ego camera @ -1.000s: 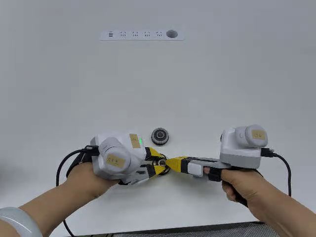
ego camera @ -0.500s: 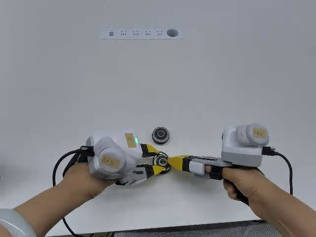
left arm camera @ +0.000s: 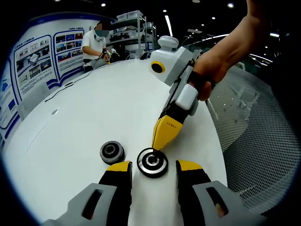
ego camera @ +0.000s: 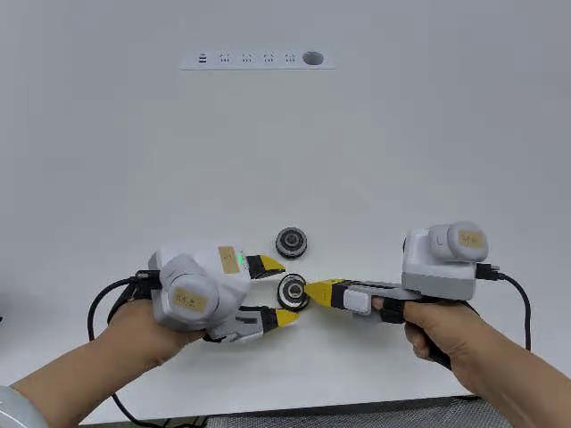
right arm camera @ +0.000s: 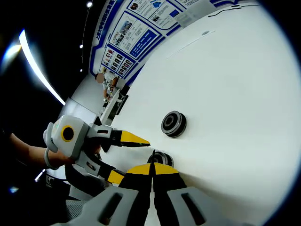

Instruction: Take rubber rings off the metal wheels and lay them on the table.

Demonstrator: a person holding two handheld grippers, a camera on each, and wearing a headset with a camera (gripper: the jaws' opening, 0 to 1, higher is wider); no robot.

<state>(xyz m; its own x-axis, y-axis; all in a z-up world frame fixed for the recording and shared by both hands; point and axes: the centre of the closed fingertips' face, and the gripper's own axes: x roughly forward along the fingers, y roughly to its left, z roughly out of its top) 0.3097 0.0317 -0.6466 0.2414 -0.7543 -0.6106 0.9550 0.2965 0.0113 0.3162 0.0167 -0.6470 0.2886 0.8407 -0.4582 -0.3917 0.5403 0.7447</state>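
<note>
Metal wheel [ego camera: 293, 292], a shiny round hub ringed in black rubber, lies flat on the smooth white counter [ego camera: 401, 160] at lower centre of the head view, between the wide-apart yellow-tipped jaws of the left gripper [ego camera: 280, 290]; a second wheel [ego camera: 291, 242] lies just above it. The right gripper [ego camera: 310, 289] has its yellow jaws pressed together, tips touching the first wheel's rim. Tan stickers [ego camera: 188, 300] on both grippers carry writing too small to read.

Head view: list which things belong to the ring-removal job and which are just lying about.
Job: near wheel; far wheel; left gripper, fingers open around the near wheel; right gripper, shut at its rim.
Lying about: power strip on the table.
</note>
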